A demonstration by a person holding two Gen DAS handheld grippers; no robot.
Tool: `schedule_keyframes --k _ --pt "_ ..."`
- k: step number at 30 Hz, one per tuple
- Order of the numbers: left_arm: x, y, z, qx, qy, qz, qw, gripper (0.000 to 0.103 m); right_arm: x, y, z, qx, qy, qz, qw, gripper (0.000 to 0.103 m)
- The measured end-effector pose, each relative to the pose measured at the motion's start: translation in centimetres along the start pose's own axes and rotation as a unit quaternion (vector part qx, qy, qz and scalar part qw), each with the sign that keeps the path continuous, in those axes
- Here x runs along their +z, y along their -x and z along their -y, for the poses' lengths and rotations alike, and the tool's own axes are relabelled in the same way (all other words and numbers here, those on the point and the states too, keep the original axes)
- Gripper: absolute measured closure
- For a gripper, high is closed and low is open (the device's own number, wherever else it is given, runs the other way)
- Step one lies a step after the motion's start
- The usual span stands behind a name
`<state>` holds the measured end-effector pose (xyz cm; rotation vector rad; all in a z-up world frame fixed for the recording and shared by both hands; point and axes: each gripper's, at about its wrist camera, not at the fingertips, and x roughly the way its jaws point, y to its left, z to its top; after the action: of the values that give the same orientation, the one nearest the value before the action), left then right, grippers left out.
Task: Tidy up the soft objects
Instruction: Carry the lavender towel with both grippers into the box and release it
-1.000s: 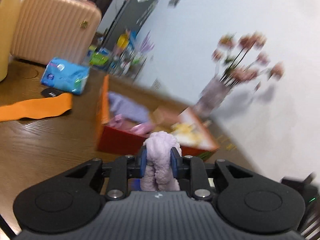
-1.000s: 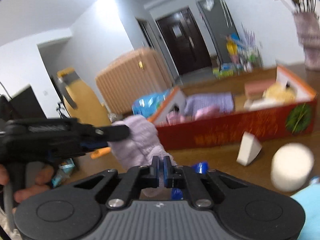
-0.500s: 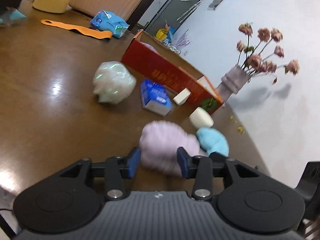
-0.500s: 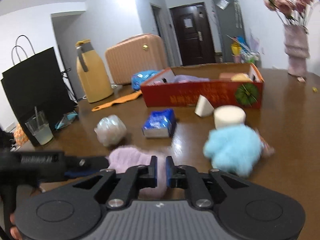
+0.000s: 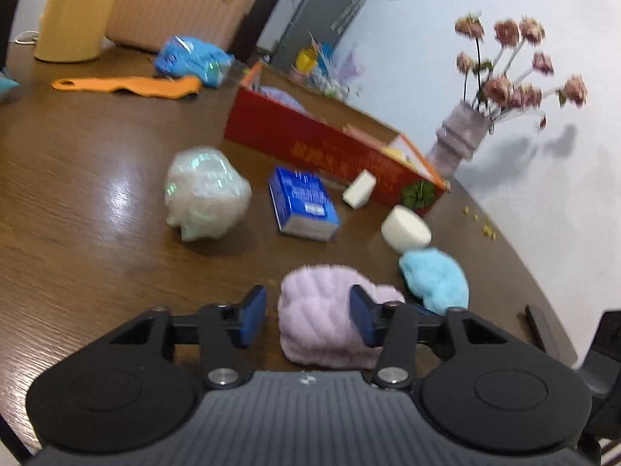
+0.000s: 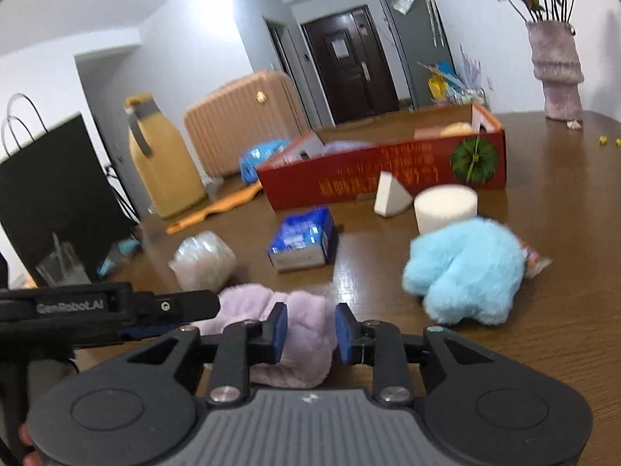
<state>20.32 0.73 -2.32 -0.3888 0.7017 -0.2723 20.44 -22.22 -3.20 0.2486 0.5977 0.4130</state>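
- Lilac plush (image 5: 322,318) lies on the table (image 5: 77,202), near edge, just beside blue plush (image 5: 434,279).
- Left gripper (image 5: 308,316) closing around lilac plush, left pad clear of it, no grip yet.
- Right gripper (image 6: 310,330) opening, plush between jaws, apparently loose.
- Advice: centre jaws on the bulk before squeezing, lift clear toward red box (image 5: 330,143).
- Count: two plush, two white sponges, one wrapped bundle (image 5: 205,194), one blue packet (image 5: 302,204).
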Motion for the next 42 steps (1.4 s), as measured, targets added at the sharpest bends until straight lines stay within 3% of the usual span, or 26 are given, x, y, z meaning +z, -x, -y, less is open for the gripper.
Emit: schedule_keyframes --k 1,5,9,14,18,24,28,31,33,37,39,42 --pt "-0.2 -0.2 0.0 -0.004 -0.008 -0.007 0.9999 0.076 -0.2 -0.4 -0.1 0.000 -0.001 -0.006 1.000 0.076" --pt "-0.5 -0.2 -0.6 -0.011 -0.006 -0.002 0.9999 0.078 -0.9 -1.2 -0.1 -0.001 -0.004 -0.011 1.000 0.078" --pt "-0.6 -0.6 -1.0 -0.019 -0.005 0.005 0.9998 0.080 -0.9 -1.4 -0.4 -0.001 0.002 -0.011 1.000 0.087" --pt "1.6 -0.2 -0.1 -0.042 -0.021 0.014 0.9988 0.082 1.0 -0.8 -1.1 -0.006 0.017 0.013 1.000 0.090" --pt "7.0 -0.7 1.0 -0.062 -0.044 0.041 0.9963 0.082 5.6 -0.8 -0.7 0.008 0.016 0.047 0.999 0.090" --pt "20.1 -7.1 2.1 -0.055 -0.085 0.053 0.9935 0.082 17.4 -6.7 0.7 0.019 0.029 0.070 0.997 0.090" --pt "25.7 -14.8 0.9 -0.001 -0.089 0.030 0.9956 0.082 23.9 -14.6 2.5 0.010 0.012 0.029 0.999 0.090" --pt "26.6 -19.8 0.1 0.035 -0.104 -0.003 0.9940 0.083 25.5 -20.4 3.2 -0.030 0.015 -0.004 0.999 0.090" --pt "26.4 -22.0 0.1 0.070 -0.136 -0.023 0.9881 0.082 25.7 -23.9 3.6 -0.046 0.010 -0.045 0.998 0.090" --pt "25.3 -23.2 0.1 0.098 -0.169 -0.038 0.9800 0.077 24.8 -27.8 4.6 -0.036 -0.021 -0.118 0.992 0.090" --pt "24.7 -22.9 -0.3 0.105 -0.179 -0.036 0.9776 0.069 24.3 -28.7 5.4 -0.025 -0.047 -0.143 0.988 0.089" --pt "24.8 -22.3 -0.6 0.100 -0.173 -0.028 0.9794 0.061 23.6 -29.1 5.4 -0.032 -0.044 -0.150 0.987 0.083"
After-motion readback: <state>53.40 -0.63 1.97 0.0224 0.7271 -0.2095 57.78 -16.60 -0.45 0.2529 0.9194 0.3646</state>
